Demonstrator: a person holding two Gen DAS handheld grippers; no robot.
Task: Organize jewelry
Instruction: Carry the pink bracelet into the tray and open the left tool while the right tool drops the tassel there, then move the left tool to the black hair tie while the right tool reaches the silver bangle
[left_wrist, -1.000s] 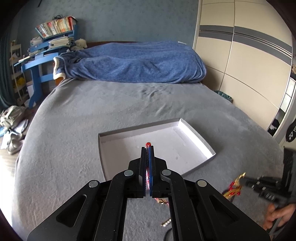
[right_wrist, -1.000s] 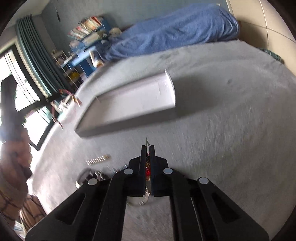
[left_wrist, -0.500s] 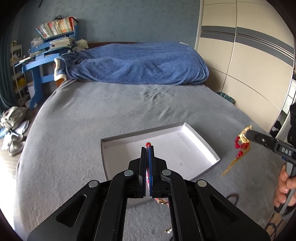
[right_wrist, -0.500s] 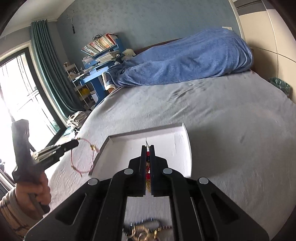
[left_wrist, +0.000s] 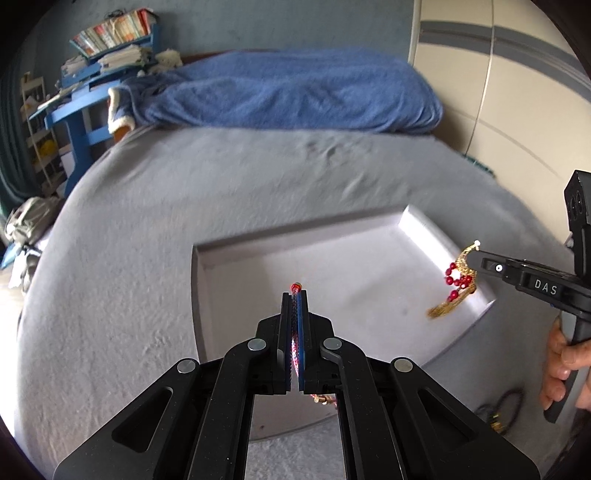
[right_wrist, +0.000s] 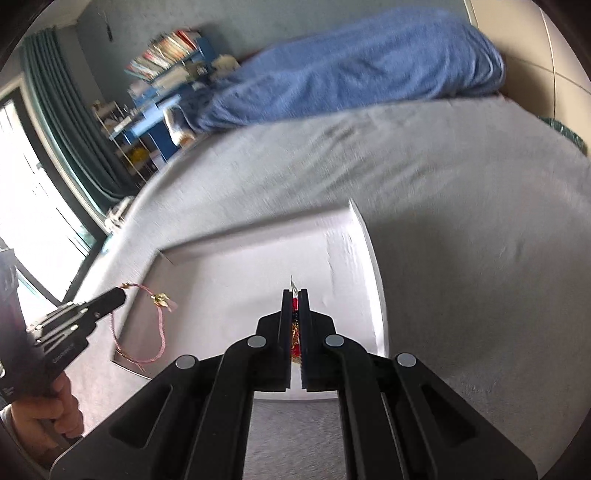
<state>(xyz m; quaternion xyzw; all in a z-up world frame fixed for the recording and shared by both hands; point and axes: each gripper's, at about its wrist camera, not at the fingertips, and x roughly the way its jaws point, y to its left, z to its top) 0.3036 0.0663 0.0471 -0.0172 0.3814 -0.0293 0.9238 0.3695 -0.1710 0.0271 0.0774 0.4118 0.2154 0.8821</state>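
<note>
A shallow white tray (left_wrist: 207, 295) lies on the grey bed; it also shows in the right wrist view (right_wrist: 369, 258). My left gripper (left_wrist: 294, 295) is shut on a pink cord bracelet (left_wrist: 294, 347), which hangs as a loop over the tray's left edge in the right wrist view (right_wrist: 140, 332). My right gripper (right_wrist: 294, 293) is shut on a gold hairpin with red beads (right_wrist: 294, 332). In the left wrist view the hairpin (left_wrist: 456, 284) dangles over the tray's right side.
A rumpled blue blanket (left_wrist: 280, 96) lies at the head of the bed. A blue shelf with books (left_wrist: 92, 74) stands back left. White wardrobe doors (left_wrist: 498, 92) are on the right. More jewelry (left_wrist: 498, 410) lies on the bed near the front right.
Both grippers have moved forward over the tray with their pieces. The right gripper lifted the hairpin from the bed and brought it above the tray's right side.
</note>
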